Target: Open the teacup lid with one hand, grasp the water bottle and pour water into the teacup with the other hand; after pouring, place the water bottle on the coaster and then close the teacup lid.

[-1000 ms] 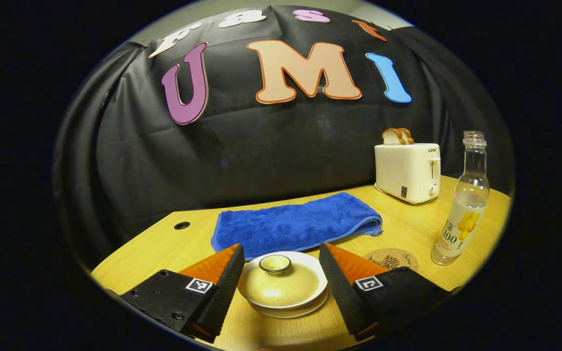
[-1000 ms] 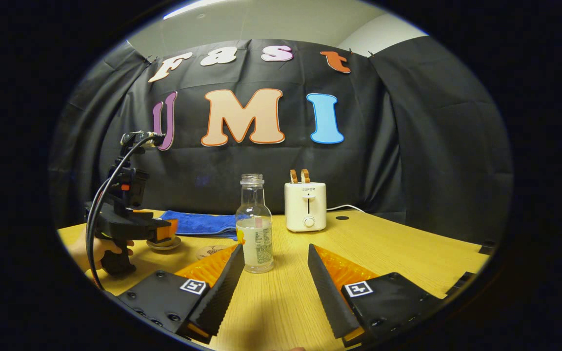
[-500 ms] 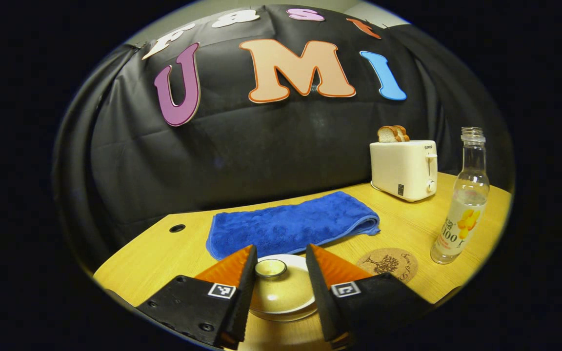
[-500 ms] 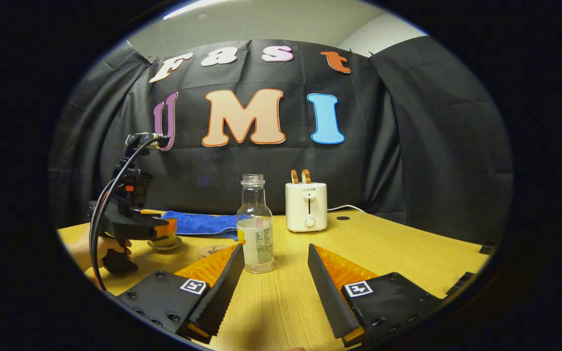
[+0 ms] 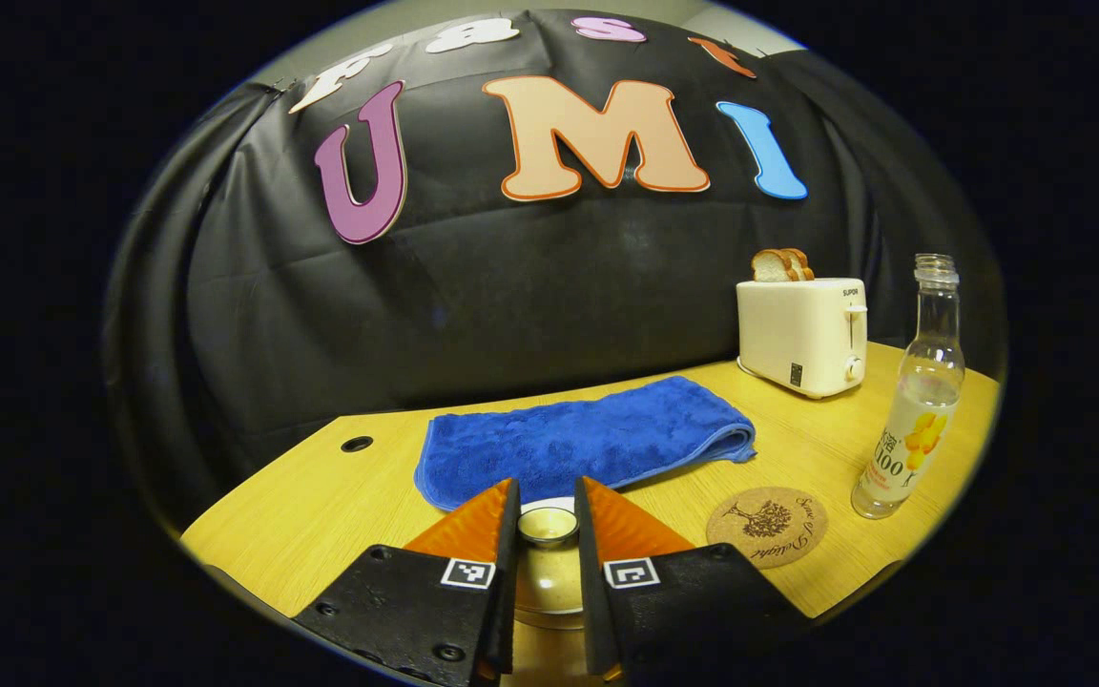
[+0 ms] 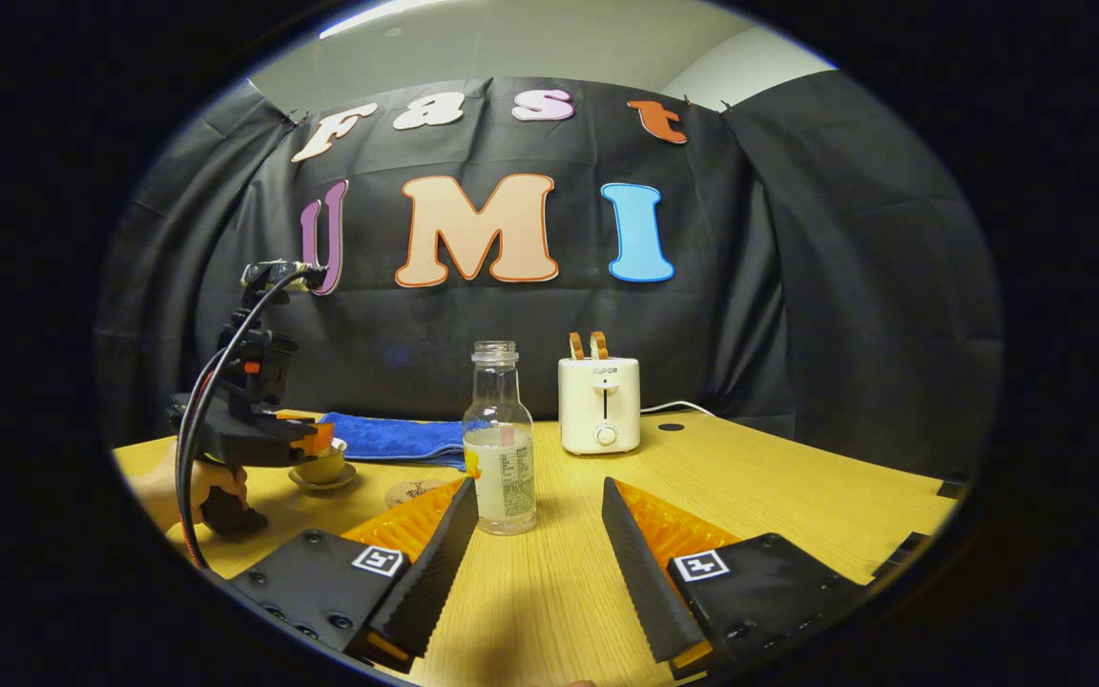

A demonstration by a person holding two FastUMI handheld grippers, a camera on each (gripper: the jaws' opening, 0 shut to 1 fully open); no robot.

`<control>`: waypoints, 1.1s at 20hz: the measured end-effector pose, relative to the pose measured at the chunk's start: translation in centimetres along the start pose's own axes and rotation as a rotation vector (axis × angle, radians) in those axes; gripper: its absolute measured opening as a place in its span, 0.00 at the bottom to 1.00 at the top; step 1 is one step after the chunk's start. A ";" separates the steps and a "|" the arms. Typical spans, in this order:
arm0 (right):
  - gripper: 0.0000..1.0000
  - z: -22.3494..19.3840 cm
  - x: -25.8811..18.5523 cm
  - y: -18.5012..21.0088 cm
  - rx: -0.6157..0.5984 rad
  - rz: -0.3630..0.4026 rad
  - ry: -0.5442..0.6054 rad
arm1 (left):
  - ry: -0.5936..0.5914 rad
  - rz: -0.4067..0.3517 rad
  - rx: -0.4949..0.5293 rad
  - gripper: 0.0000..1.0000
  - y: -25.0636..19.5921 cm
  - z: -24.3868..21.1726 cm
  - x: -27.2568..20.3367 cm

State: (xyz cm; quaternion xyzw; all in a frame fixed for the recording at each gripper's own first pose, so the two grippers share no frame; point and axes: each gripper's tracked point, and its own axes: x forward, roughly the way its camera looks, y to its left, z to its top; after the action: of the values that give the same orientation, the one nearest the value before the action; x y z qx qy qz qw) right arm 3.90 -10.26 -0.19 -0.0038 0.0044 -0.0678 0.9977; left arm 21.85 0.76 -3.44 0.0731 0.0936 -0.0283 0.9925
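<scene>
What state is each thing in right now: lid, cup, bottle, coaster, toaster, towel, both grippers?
Teacup lid: on the cup, knob between the left fingers.
Teacup: on its saucer, covered.
Water bottle: upright on the table, uncapped, partly full.
Coaster: flat, bare.
Toaster: two bread slices sticking up.
Blue towel: folded, lying flat.
Left gripper: shut on the lid knob.
Right gripper: open, short of the bottle.

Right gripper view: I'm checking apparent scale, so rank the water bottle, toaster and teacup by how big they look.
1. water bottle, though it stands nearest the camera
2. toaster
3. teacup, partly hidden by the left gripper
</scene>
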 end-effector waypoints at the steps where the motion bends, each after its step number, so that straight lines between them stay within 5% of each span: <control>1: 0.94 0.0 0.0 0.0 0.000 0.000 0.000 | -0.003 0.001 -0.003 0.27 0.1 0.1 0.0; 2: 0.87 0.0 0.0 0.0 0.000 0.000 0.000 | -0.008 0.000 -0.008 0.26 0.1 0.2 0.0; 10: 0.94 0.1 0.0 -0.2 -0.002 -0.008 -0.006 | -0.060 0.008 -0.055 0.24 0.8 0.7 -1.1; 17: 0.93 0.0 1.0 0.6 -0.002 0.010 -0.007 | -0.176 0.014 -0.037 0.24 1.6 1.6 -4.8; 18: 0.86 0.0 1.4 0.9 -0.001 0.015 -0.003 | -0.178 0.017 -0.042 0.24 2.0 1.5 -5.6; 20: 0.93 -0.1 2.3 1.7 -0.001 0.029 -0.002 | -0.185 0.016 -0.066 0.24 2.9 1.1 -6.9; 22: 0.86 -0.2 3.5 2.5 -0.003 0.040 0.003 | -0.190 0.018 -0.086 0.24 4.1 0.7 -8.5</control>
State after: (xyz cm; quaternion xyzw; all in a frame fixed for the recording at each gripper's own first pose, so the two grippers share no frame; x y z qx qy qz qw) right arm 7.67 -8.27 -0.49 -0.0050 0.0059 -0.0478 0.9988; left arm 13.91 5.03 -0.60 0.0283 -0.0006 -0.0224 0.9993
